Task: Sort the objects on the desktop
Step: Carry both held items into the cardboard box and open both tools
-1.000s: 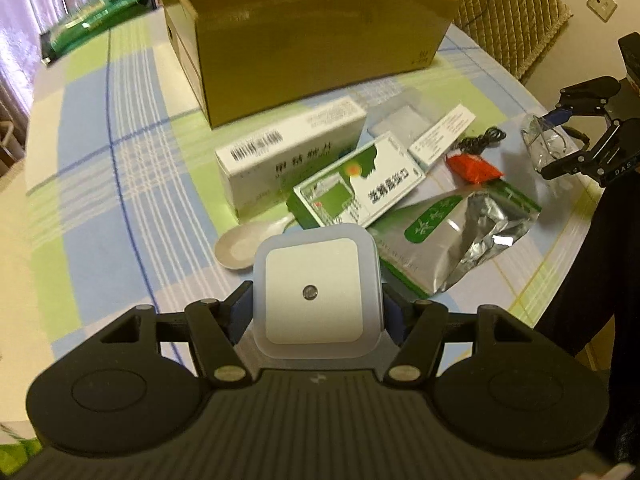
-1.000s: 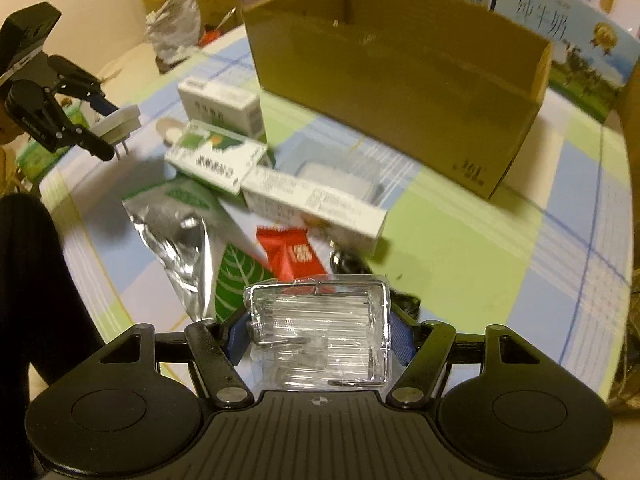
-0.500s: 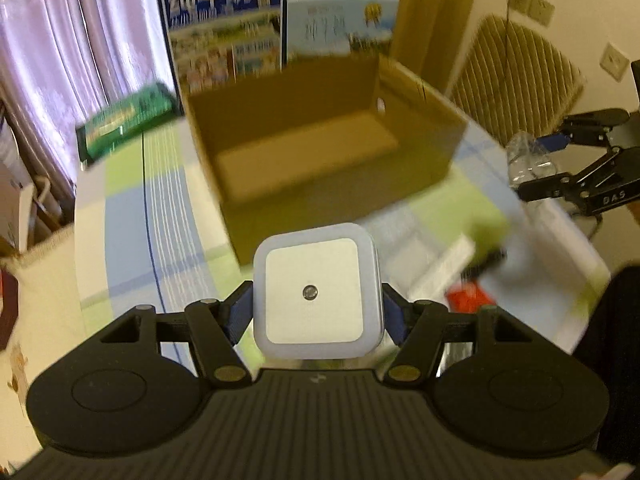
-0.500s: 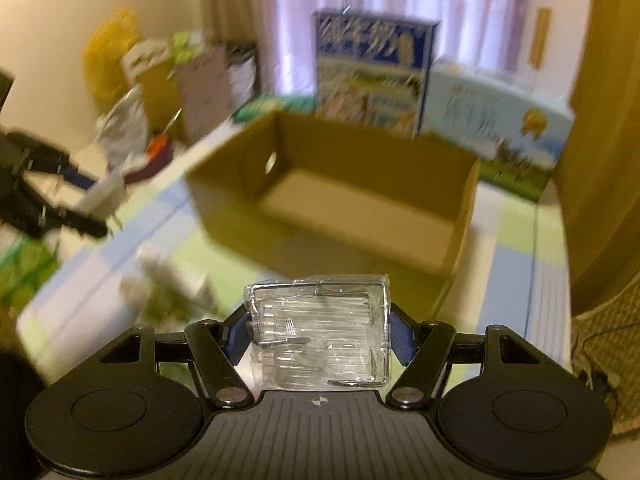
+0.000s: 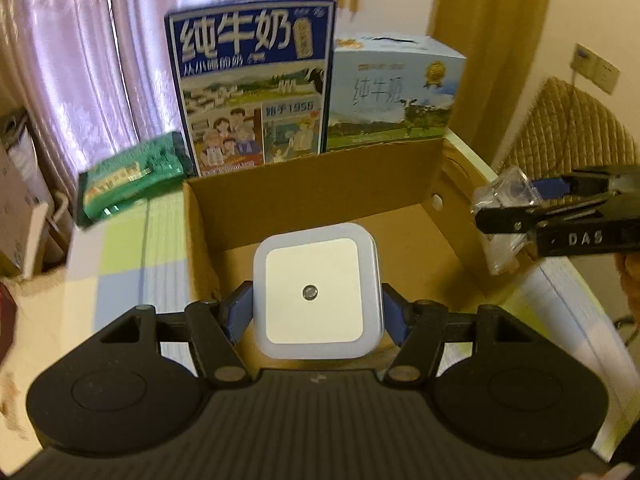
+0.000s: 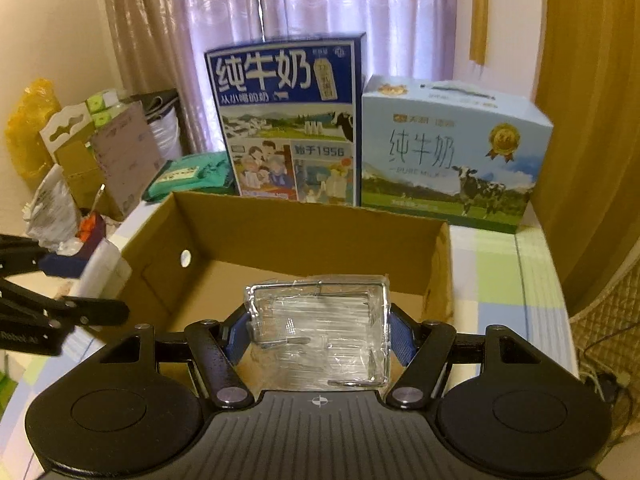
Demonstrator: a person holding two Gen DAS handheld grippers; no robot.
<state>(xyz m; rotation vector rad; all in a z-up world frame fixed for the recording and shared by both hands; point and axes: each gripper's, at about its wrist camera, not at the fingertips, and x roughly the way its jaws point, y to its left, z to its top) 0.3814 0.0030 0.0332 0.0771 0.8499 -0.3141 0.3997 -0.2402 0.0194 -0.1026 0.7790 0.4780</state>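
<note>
The left tool [image 5: 316,312] is clamping a white night light [image 5: 315,294] and the right tool [image 6: 318,344] a clear packet [image 6: 320,336], both hovering at frame centre over the cardboard box [image 6: 304,236], which is showing bare, so sorting is barely beginning.

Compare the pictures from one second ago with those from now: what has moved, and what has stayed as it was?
Both grippers rose from the cluttered tabletop and travelled to the open cardboard box. The left gripper now hangs over its interior, the right gripper above its near edge. Unchanged: the left stays shut on the white night light, the right on the clear plastic packet; nothing released.
</note>
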